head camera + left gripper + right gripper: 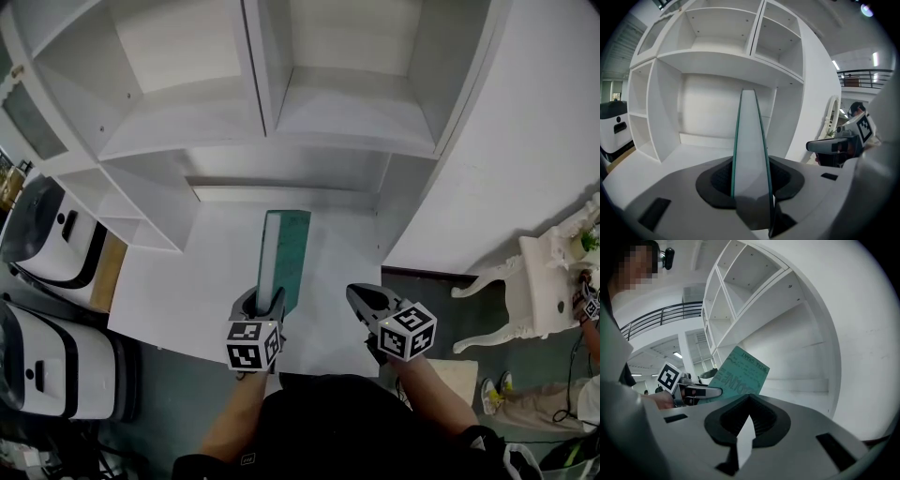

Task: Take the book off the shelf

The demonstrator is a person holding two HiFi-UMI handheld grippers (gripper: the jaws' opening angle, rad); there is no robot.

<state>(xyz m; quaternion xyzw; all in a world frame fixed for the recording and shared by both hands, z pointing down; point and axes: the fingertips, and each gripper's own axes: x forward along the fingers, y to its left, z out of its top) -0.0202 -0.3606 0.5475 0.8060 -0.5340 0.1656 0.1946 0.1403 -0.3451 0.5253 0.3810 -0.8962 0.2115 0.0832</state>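
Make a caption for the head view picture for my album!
The left gripper clamps a green book on edge before the white shelf; the right gripper hovers beside it, jaws shut.

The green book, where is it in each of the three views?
Head view: book at centre, held in the left hand-held gripper.
Left gripper view: book edge-on, dead centre.
Right gripper view: book left of centre.
Shared landmark: the white shelf unit.
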